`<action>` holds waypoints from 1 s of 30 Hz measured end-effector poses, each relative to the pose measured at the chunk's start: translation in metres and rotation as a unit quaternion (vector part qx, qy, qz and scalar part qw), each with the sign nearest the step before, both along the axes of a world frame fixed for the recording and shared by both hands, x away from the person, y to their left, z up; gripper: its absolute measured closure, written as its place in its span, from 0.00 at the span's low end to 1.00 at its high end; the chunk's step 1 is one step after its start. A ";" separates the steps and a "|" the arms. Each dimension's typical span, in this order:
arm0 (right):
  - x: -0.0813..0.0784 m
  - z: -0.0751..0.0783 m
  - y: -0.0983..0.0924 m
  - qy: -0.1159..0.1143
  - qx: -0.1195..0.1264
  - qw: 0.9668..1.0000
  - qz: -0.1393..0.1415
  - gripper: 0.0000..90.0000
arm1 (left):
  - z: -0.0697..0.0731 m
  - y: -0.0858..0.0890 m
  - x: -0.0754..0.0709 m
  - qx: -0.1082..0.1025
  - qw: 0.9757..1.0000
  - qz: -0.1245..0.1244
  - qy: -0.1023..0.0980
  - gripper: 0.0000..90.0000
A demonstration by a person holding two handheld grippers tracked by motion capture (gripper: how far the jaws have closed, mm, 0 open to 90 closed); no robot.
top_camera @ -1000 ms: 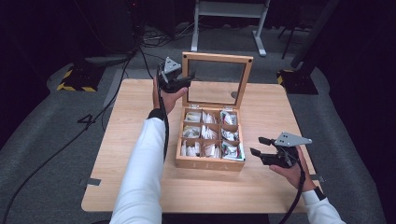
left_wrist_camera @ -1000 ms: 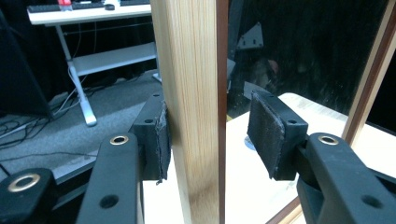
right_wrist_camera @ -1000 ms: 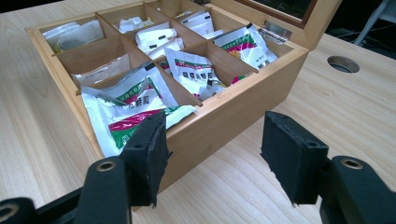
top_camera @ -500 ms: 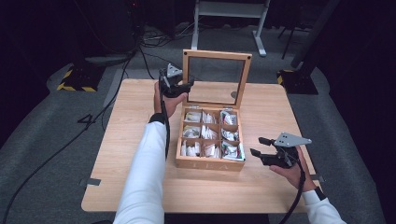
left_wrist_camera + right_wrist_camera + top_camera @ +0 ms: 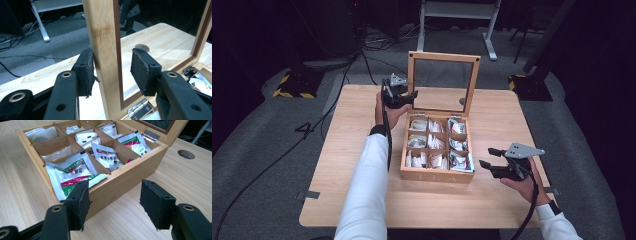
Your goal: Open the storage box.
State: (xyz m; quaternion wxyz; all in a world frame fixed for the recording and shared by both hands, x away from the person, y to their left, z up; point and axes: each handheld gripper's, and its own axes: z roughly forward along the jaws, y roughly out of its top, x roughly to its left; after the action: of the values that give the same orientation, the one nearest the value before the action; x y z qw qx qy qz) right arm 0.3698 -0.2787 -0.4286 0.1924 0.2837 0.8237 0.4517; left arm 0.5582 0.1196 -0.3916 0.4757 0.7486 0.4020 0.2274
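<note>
Closing around the lid (image 5: 106, 50) frame's left post, left gripper (image 5: 112, 72) had dropped slightly but wasn't visibly clamping yet; right gripper (image 5: 113, 205) idled open near the box (image 5: 130, 177).

Reaching far forward with the white-sleeved left arm, holding the left tongs (image 5: 411, 95) level, jaws just drawn closer yet parted, and keeping the right hand (image 5: 523, 179) low and near, right tongs (image 5: 488, 157) level, jaws well apart.

Bench (image 5: 362, 200) evenly lit from above, surroundings near black. High view soft and low-res. Gripper views sharp mid-frame, jaws slightly blurred up close
</note>
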 end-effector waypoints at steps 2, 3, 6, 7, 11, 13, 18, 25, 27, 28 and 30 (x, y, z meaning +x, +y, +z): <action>0.000 0.000 0.000 0.000 0.001 1.000 0.000 0.45 | -0.002 0.000 -0.001 0.004 1.000 0.001 0.000 0.60; 0.000 0.000 0.000 0.000 0.001 1.000 0.000 0.45 | -0.003 -0.001 -0.002 0.002 1.000 0.002 0.003 0.60; -0.001 0.000 0.000 0.001 0.002 1.000 0.000 0.45 | -0.007 0.000 -0.004 0.012 1.000 0.000 0.006 0.59; -0.001 0.000 0.000 0.001 0.001 1.000 0.001 0.45 | -0.008 0.001 -0.005 0.015 1.000 -0.002 0.010 0.59; -0.001 0.000 0.001 0.003 0.001 1.000 0.003 0.45 | -0.008 0.005 -0.013 0.041 0.999 0.005 0.003 0.58; -0.002 0.000 0.001 0.002 0.001 1.000 0.005 0.45 | -0.003 0.010 -0.019 0.046 0.999 0.011 -0.002 0.55; -0.002 0.000 0.003 0.003 0.000 1.000 0.013 0.45 | 0.009 0.027 -0.038 0.053 0.998 0.006 -0.015 0.48; -0.007 -0.001 0.009 0.013 0.001 0.999 0.041 0.44 | 0.009 0.056 -0.079 0.077 0.997 -0.024 -0.019 0.35; -0.008 -0.001 0.012 0.014 0.000 0.999 0.050 0.43 | 0.006 0.064 -0.089 0.071 0.997 -0.025 -0.019 0.34; -0.009 0.000 0.013 0.015 0.000 0.998 0.054 0.43 | 0.005 0.069 -0.095 0.073 0.997 -0.027 -0.017 0.33; -0.011 0.000 0.015 0.015 0.000 0.998 0.063 0.42 | 0.000 0.075 -0.106 0.091 0.995 -0.027 -0.011 0.33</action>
State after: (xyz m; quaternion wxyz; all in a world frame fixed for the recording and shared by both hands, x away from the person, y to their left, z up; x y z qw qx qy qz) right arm 0.3585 -0.2633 -0.4287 0.1512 0.2382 0.8429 0.4583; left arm 0.4524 0.1947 -0.3917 0.4160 0.7970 0.3534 0.2585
